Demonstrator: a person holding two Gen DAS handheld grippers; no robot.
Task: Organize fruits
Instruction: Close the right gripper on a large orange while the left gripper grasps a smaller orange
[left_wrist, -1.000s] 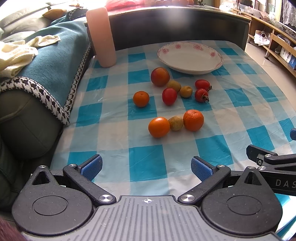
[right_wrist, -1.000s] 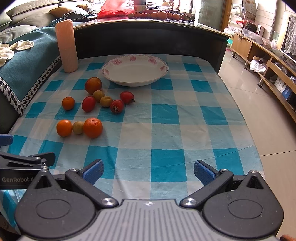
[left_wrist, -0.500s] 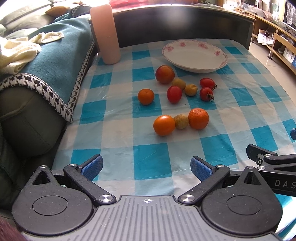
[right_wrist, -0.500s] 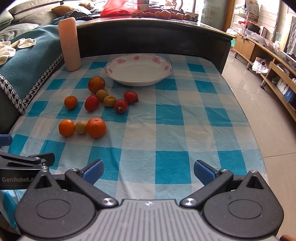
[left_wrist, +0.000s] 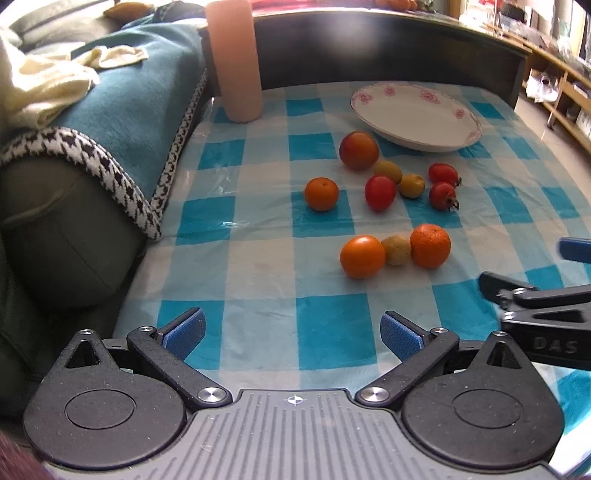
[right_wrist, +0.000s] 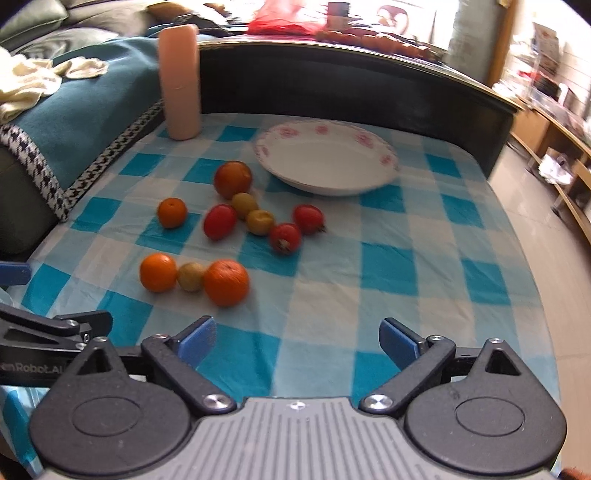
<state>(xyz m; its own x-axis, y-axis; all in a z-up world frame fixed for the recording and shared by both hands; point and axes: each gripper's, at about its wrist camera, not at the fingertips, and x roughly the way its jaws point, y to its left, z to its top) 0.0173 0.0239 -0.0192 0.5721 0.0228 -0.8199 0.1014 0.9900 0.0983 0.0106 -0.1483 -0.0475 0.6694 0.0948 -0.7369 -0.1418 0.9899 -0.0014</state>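
Nearest the cameras, the left black two-finger gripper with blue pads (left_wrist: 291, 332) is seen spread wide with nothing between its fingers, and the right black two-finger gripper with blue pads (right_wrist: 297, 338) is likewise held apart and empty, both low over the blue-and-white checked tablecloth (right_wrist: 388, 266). Just beyond them a row of three is found: a round orange mandarin (right_wrist: 158, 272), a small yellowish-green fruit (right_wrist: 190, 277) touching it, and a larger dimpled orange (right_wrist: 226, 283). Further on, a lone small orange (right_wrist: 172, 212), a glossy red tomato (right_wrist: 220, 221), two small yellow fruits (right_wrist: 260, 222), two stemmed red tomatoes (right_wrist: 285, 238) and a large red-orange fruit (right_wrist: 233, 179) are scattered. Behind them the white shallow plate with pink flowers (right_wrist: 384, 158) lies empty, and a tall pink cylinder (right_wrist: 180, 81) stands at the far left corner. No fruit has been gathered, so the task is judged barely begun; every piece remains to be moved. The far shelf and its red items are blurred, and each gripper is cut off at the edge of the other's view.
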